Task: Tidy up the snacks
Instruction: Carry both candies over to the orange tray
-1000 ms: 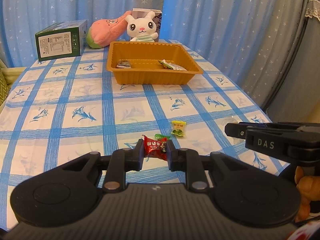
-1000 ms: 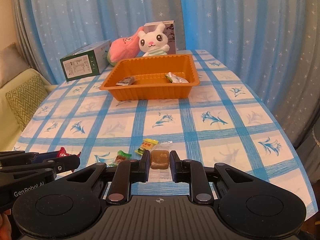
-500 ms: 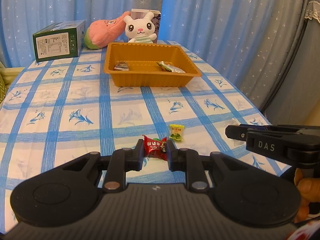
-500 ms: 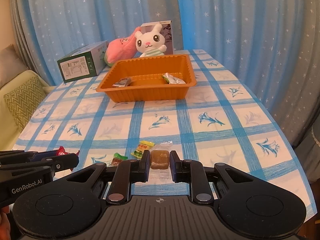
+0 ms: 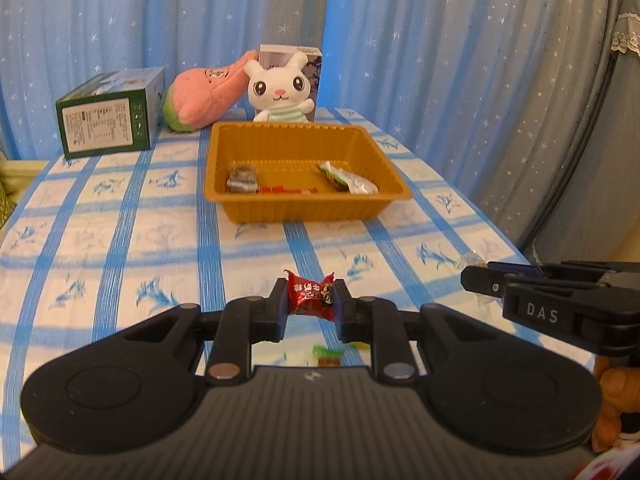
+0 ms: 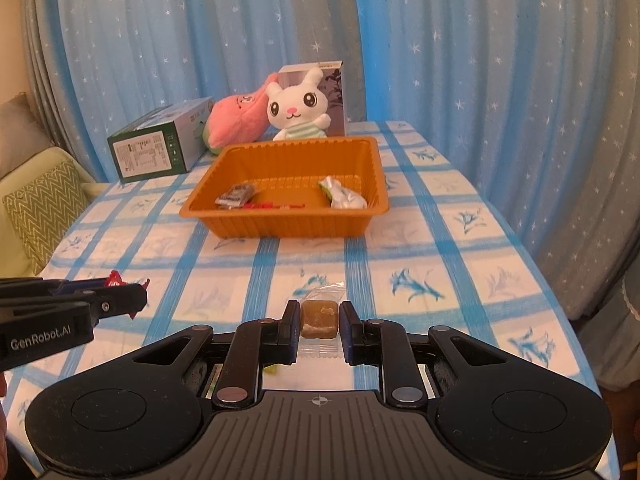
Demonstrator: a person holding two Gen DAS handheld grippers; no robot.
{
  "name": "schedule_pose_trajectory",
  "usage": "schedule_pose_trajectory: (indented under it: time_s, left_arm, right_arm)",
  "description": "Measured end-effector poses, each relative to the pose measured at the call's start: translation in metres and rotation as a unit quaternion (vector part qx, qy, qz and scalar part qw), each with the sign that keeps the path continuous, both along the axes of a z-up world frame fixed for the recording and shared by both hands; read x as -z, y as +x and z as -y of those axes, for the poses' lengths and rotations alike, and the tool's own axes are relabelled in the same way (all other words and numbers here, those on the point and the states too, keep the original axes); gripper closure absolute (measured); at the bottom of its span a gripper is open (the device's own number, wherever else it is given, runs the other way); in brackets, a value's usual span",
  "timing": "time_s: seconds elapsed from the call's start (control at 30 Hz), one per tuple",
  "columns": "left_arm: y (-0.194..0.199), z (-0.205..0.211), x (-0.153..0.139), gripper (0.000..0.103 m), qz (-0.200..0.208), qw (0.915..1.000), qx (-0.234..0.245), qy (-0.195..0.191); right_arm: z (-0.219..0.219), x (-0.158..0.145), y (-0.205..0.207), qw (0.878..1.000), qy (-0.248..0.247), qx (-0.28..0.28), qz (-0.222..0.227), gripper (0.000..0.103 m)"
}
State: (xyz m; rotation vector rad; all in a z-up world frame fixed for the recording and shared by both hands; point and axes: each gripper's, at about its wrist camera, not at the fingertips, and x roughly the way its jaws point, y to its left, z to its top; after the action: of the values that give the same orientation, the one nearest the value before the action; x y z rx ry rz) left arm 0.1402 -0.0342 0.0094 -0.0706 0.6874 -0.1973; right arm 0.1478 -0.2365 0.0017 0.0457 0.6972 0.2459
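Snacks are what matter on this table (image 5: 120, 240), spread with a white cloth crossed by blue stripes and printed with blue flowers, and star-dotted blue curtains (image 5: 440, 60) hang all round the far side. At the far left edge a green zigzag cushion (image 6: 44, 204) leans on a pale seat. One orange tray (image 5: 308, 208) sits toward the far middle, and three wrapped pieces lie inside: a dark packet (image 5: 241, 178) on the left, a flat red wrapper (image 5: 286, 189) along the near wall, a green-and-silver packet (image 5: 348, 178) on the right. Two grippers are up, one snack each! The left gripper (image 5: 310, 300) is clamped on a red candy (image 5: 311, 297), held above the cloth; the right gripper (image 6: 319, 320) is pinched on a brown sweet (image 6: 319, 318) in a clear wrapper. Small green-wrapped pieces (image 5: 328, 354) lie on the near cloth under the left tool; their count is unclear. Behind the tray stand two plush toys, a white rabbit (image 5: 282, 92) and a pink one (image 5: 204, 98), plus two boxes: a green box (image 5: 108, 118) at far left, a grey box (image 6: 334, 92) behind the rabbit.
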Motion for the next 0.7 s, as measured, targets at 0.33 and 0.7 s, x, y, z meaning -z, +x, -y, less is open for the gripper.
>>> schedule_pose_trajectory:
  time_s: [0.33, 0.7]
  left_arm:
    - [0.068, 0.000, -0.009, 0.083, 0.009, 1.0000, 0.003, -0.003]
    - [0.165, -0.015, -0.009, 0.083, -0.013, 0.9987, -0.020, -0.045]
  right_arm:
    - [0.001, -0.013, 0.063, 1.000, 0.001, -0.005, 0.010, 0.082]
    - [-0.007, -0.019, 0.155, 0.999, 0.021, -0.026, 0.003, 0.082]
